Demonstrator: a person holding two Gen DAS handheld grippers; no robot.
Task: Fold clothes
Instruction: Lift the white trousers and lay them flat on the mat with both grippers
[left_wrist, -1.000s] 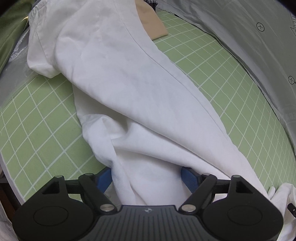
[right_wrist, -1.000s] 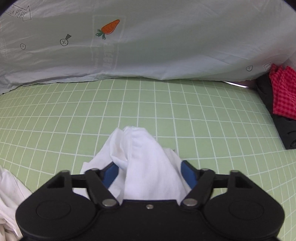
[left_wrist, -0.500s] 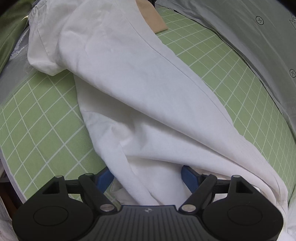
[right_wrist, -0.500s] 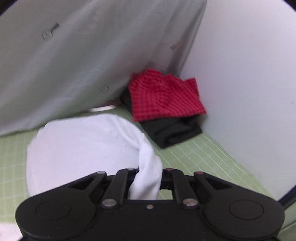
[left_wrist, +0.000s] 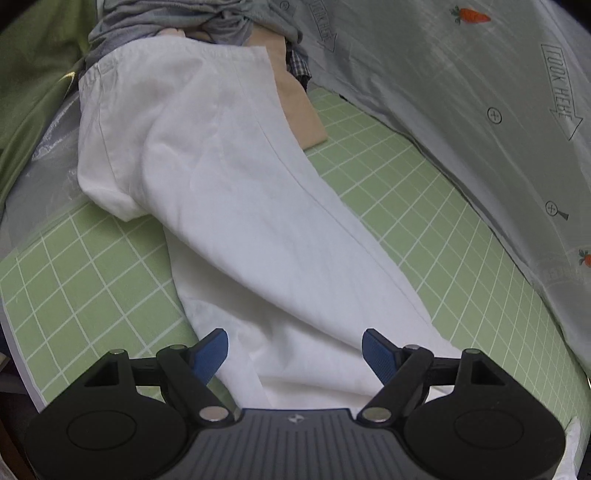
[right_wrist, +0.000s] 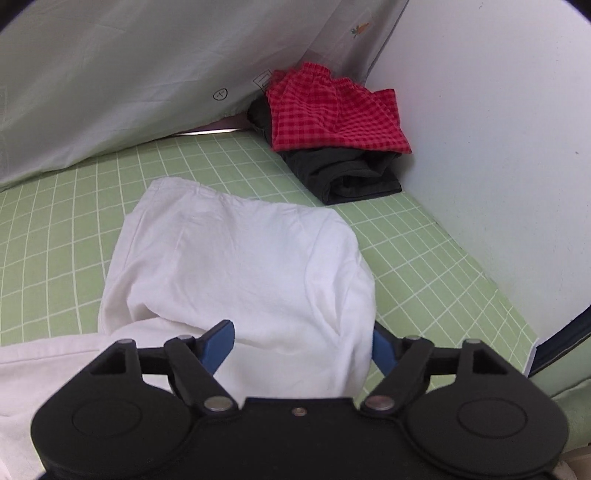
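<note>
Straddling white trousers (left_wrist: 236, 206) on the green grid mat (left_wrist: 399, 206), both the left gripper (left_wrist: 295, 349) and right gripper (right_wrist: 304, 341) were held wide open, nothing clamped.

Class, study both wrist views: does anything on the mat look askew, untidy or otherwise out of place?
Yes. The white garment lies diagonally across the green grid mat, rumpled, its far end overlapping a beige cloth. The red checked cloth and black garment sit stacked neatly in the corner.
</note>
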